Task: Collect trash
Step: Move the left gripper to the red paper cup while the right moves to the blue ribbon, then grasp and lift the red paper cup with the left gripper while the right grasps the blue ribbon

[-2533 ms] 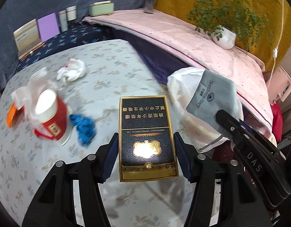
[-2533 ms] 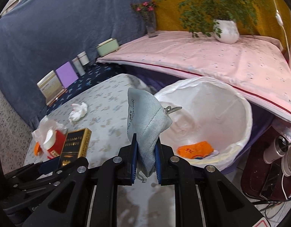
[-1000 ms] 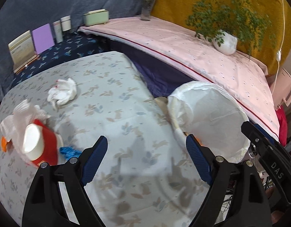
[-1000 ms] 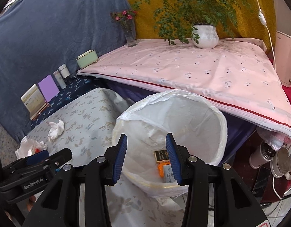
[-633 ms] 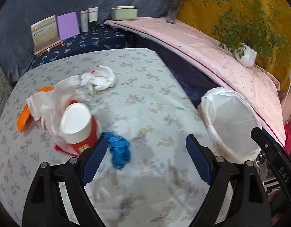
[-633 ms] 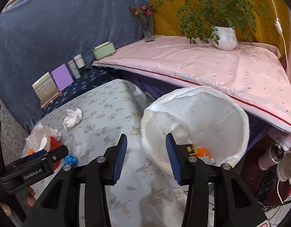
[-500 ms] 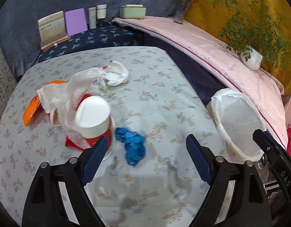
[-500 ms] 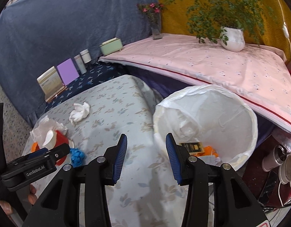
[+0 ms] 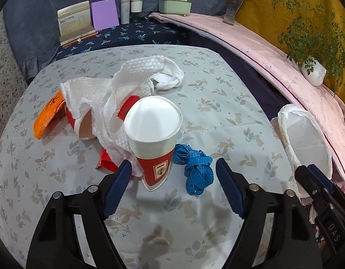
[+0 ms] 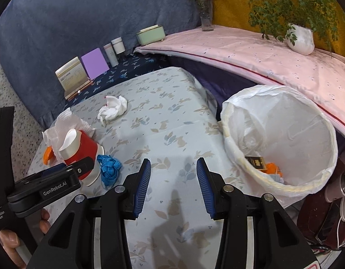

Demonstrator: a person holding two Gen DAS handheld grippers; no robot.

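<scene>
Jaws of my left gripper (image 9: 172, 179) are closing, pads clear of the red paper cup (image 9: 153, 134) between them, at twelve o'clock. My right gripper (image 10: 173, 186) hangs half-open and empty over the floral tablecloth (image 10: 163, 134), lined trash bin (image 10: 282, 139) at two o'clock beside the pink-covered bench (image 10: 251, 49).

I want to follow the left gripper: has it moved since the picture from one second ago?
Yes. The left gripper swung away from the lined trash bin toward the red paper cup, jaws closing, nothing gripped.

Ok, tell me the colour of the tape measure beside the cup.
Bright blue tape measure; clearest in the left wrist view.
</scene>
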